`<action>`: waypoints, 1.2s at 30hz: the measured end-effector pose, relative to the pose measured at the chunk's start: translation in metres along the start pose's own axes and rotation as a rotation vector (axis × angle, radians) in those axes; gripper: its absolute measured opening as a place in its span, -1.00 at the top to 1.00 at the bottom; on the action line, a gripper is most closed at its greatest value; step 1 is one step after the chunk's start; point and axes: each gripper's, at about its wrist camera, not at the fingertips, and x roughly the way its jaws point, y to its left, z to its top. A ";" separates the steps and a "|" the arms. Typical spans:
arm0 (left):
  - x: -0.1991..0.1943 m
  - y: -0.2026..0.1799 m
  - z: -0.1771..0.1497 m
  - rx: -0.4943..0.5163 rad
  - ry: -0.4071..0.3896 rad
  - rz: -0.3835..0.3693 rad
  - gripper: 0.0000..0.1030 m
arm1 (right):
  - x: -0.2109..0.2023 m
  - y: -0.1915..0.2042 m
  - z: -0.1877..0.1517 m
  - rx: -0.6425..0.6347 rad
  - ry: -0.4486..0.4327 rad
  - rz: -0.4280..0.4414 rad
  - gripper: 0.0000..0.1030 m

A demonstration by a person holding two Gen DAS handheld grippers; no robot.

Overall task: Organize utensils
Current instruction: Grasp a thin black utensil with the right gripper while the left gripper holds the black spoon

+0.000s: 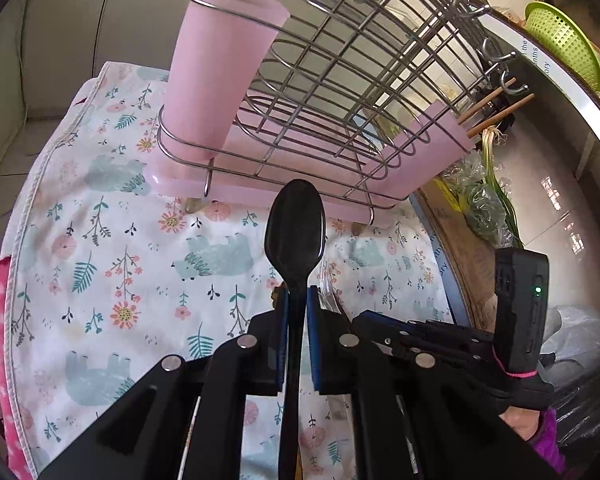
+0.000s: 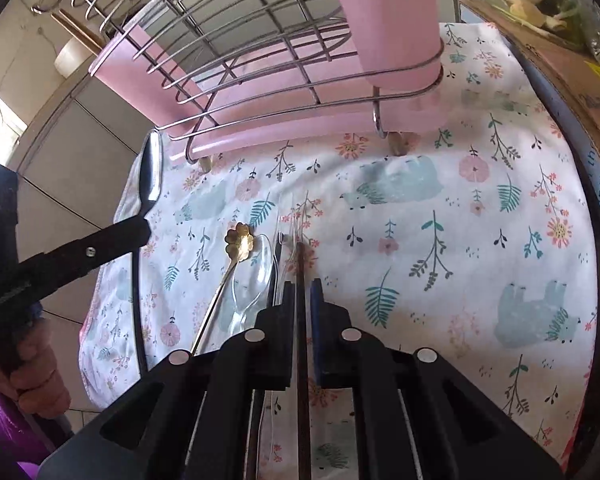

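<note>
Left wrist view: my left gripper is clamped on the neck of a black spoon, bowl pointing forward at the wire dish rack on the floral cloth. A pink utensil cup hangs at the rack's near corner, a wooden stick already standing in it, and I judge that cup to be the spoon's likely home.

Right wrist view: my right gripper is closed on a thin dark stick, probably a chopstick, low over the cloth. Just to its left lie a gold flower-headed spoon and a clear plastic spoon, touching or overlapping; other clear pieces beside them are too faint to name.

Risks, as I see them: the black spoon is held by a narrow neck with most of its handle trailing behind the pads, so it could pivot or slip if the bowl knocks the cup's rim or the rack wire. The two grippers sit near each other, and a careless swing could bump them or scatter the loose cutlery.

Only the right view shows the loose pile clearly, plus the black spoon side-on in the other gripper. Only the left view shows the cup's open mouth, chopsticks at the rack's far end, and a green basket.
</note>
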 end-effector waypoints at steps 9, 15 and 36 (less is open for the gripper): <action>-0.008 0.010 0.000 0.000 -0.015 -0.016 0.84 | 0.022 0.023 0.010 -0.067 0.047 -0.127 0.84; -0.007 0.006 0.001 0.005 -0.025 -0.023 0.84 | 0.031 0.032 0.023 -0.079 0.063 -0.149 0.86; -0.061 -0.028 0.014 0.060 -0.224 0.053 0.84 | -0.074 0.004 0.015 0.014 -0.315 0.039 0.91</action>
